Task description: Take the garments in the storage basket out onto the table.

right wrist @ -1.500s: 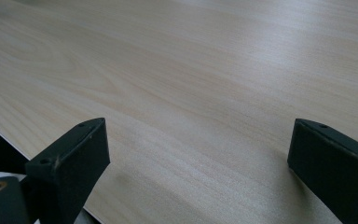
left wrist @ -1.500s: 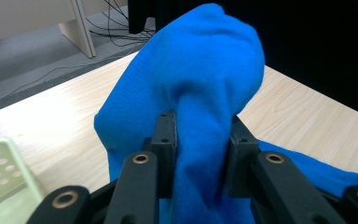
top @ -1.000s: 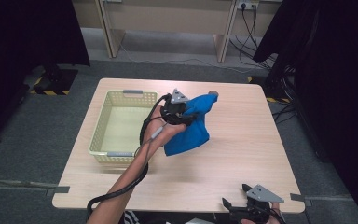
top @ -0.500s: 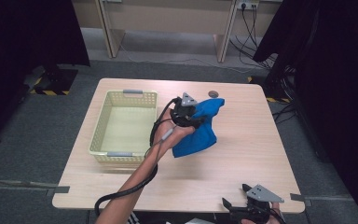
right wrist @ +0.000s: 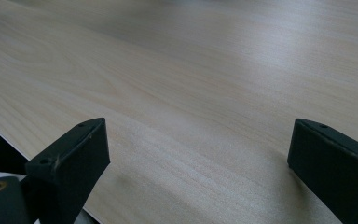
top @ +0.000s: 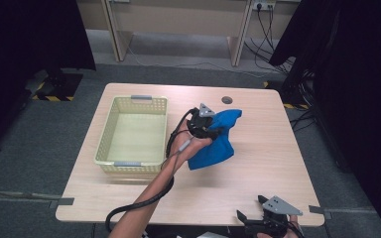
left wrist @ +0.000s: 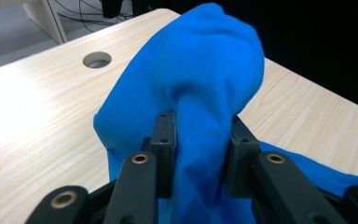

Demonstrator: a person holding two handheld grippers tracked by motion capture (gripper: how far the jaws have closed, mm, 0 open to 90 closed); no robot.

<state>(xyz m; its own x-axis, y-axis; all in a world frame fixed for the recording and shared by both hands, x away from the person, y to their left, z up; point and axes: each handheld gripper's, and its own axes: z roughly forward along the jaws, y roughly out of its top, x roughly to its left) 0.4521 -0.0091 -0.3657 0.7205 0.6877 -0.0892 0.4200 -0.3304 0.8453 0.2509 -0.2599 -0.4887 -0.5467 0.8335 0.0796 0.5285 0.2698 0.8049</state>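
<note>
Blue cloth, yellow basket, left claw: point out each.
Blue cloth point(top: 213, 151), high view, lower hanging part.
Yellow basket point(top: 104, 141), high view, left wall.
Left claw point(left wrist: 198, 158), left gripper view, midway between its fingertips, shut on the cloth.

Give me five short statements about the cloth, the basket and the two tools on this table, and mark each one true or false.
1. The left tool is clamped on the blue cloth. True.
2. The cloth lies inside the basket. False: it is beside the basket, to its right in the high view, held up by the left tool with its lower part on the table.
3. The right tool holds a corner of the cloth. False: its jaws stand wide apart with nothing but bare table between them.
4. The basket has nothing in it. True.
5. The basket is red. False: it is pale yellow with grey handles.
</note>
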